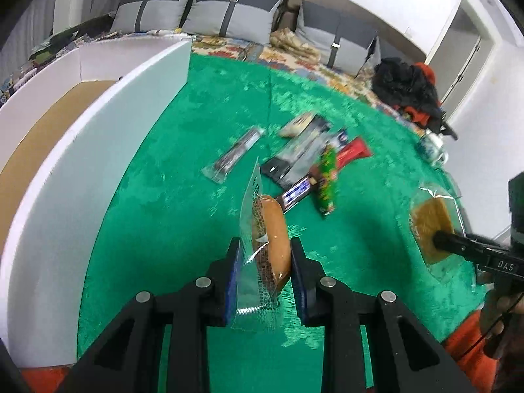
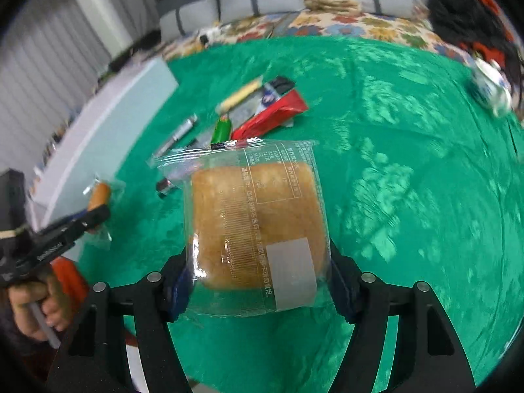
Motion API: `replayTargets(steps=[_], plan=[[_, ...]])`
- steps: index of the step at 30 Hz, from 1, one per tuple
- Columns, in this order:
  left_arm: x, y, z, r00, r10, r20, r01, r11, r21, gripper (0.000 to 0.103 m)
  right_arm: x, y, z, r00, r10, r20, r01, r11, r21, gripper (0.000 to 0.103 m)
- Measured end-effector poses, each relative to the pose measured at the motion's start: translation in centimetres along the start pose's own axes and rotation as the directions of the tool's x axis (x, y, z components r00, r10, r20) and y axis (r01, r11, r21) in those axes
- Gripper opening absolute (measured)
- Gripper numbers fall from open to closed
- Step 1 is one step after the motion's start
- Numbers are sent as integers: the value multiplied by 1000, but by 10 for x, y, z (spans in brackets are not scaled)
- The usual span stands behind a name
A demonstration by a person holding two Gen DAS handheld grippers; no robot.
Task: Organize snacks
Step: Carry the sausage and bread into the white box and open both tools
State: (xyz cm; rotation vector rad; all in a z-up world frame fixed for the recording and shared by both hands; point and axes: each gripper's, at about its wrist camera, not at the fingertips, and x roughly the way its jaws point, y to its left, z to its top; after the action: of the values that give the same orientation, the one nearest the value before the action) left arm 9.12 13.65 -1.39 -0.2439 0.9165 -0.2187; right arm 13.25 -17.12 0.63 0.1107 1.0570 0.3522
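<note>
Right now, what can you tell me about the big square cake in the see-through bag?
The square cake is golden-brown and spongy-looking, sealed in a clear plastic wrapper with white printed text and a plain grey sticker near the bottom. The right gripper pinches it from both sides, with the printed face towards the camera, above the green cloth. Only the gripper's pads touch it.
</note>
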Motion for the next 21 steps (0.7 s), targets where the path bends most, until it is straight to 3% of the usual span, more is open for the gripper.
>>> replayTargets(steps=[5,13,18,21], plan=[[-33,3,9,997,-43,61,44,999,-20,27,-21,11,10,998,32,53,-34,999,24,72],[-94,33,24,987,-19,159,27,998,-49,27,-34,85,36,981,163,103,-157,986,-57,72],[-134,78,36,976,46,214,-27,996,-88,27,-29,152,57,955,280,102,-269,957,-110,72],[-151,119,47,966,133,223,-107,987,-123,27,-24,201,72,932,350,92,-334,930,-156,72]])
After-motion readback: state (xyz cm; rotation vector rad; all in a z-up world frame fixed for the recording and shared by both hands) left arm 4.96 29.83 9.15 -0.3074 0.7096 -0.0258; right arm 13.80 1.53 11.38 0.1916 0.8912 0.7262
